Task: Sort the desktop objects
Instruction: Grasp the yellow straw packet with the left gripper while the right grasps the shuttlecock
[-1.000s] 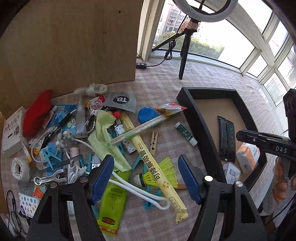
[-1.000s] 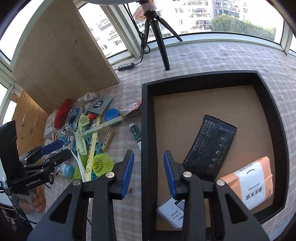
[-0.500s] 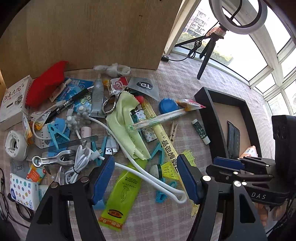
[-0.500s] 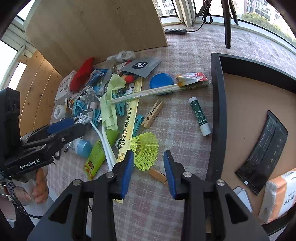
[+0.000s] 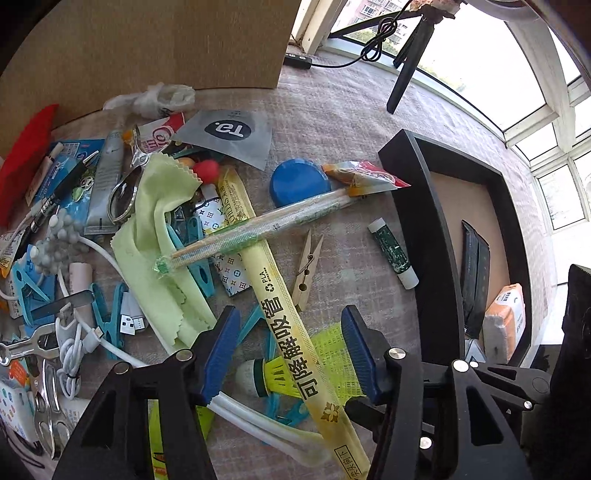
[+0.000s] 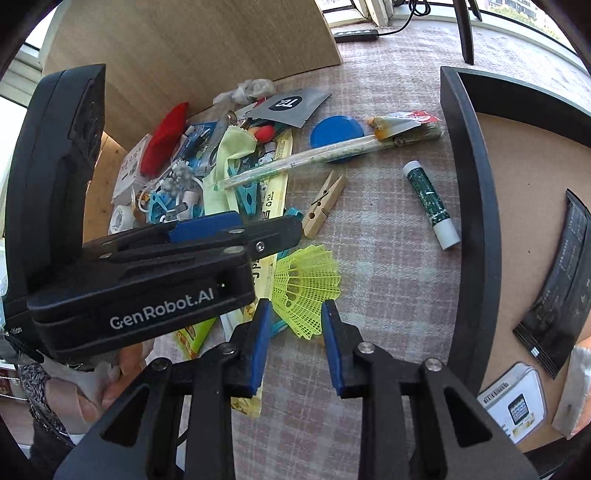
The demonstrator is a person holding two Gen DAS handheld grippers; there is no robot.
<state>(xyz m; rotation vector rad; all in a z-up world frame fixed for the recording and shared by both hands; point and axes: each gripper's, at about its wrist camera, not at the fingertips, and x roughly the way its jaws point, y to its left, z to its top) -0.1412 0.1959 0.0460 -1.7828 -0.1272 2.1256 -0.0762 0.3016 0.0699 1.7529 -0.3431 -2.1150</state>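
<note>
Hovering with fingers spread, the right gripper [image 6: 295, 332] is framing the yellow shuttlecock [image 6: 306, 291], while the left gripper [image 5: 290, 350], also spread, is straddling the straw packet [image 5: 291, 325].

Home setting, glazed balcony or sunroom used as a recording spot. Curved band of windows [image 5: 546, 92] wraps the far side; apartment blocks [image 5: 369, 14] and trees visible outside. Worktop [image 5: 332, 122] covered in a checked woven cloth. Tripod leg [image 5: 406, 70] stands near the window with a cable [image 5: 376, 40] running to a power strip [image 5: 297, 61]. Wooden board [image 6: 207, 48] propped upright as a backdrop. Household clutter: wooden clothespin [image 6: 325, 205], lip balm tube [image 6: 430, 201], yellow shuttlecock [image 6: 306, 290], charging cables [image 5: 74, 343]. Black tray [image 6: 480, 206] beside the pile.
</note>
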